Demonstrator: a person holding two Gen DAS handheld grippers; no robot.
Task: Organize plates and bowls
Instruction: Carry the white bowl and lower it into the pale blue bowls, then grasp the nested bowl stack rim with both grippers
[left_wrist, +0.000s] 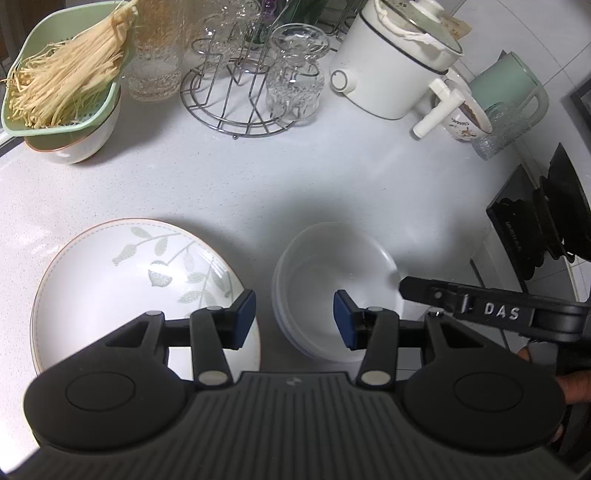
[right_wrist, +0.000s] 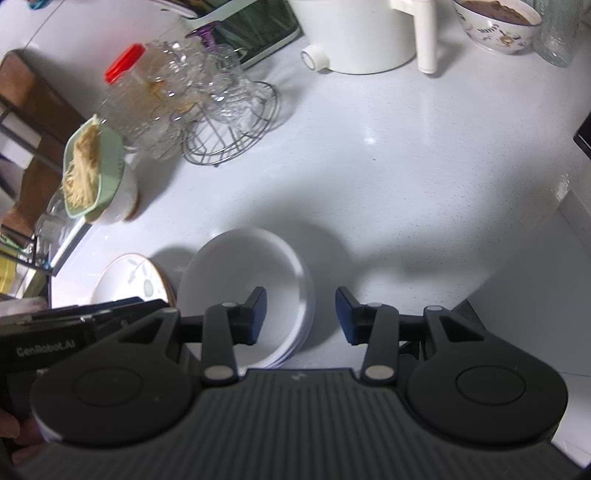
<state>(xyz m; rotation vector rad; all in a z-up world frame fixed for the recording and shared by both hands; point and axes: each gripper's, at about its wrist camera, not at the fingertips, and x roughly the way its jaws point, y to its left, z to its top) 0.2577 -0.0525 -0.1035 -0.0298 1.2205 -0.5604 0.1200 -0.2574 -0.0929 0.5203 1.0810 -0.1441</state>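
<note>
1. The left tongs (left_wrist: 294, 319) are hovering with jaws apart and empty, above the gap between the leaf-patterned plate (left_wrist: 122, 280) on the left and the stack of white bowls (left_wrist: 332, 284) on the right.
2. The right tongs (right_wrist: 301, 315) are hovering with jaws apart and empty; the left pad is overlapping the bowl stack's rim, the right pad sitting over bare counter (right_wrist: 406, 184).
3. At the far side, a wire glass rack (left_wrist: 236, 99) holding upturned textured glasses is standing between a green colander (left_wrist: 62, 74) of enoki mushrooms, nested in a white bowl, and a white electric pot (left_wrist: 391, 66).
4. The plate is showing a glossy glaze with a thin rim line; the bowls are appearing plain, smooth and round. Both are resting on the near part of the speckled white counter.
</note>
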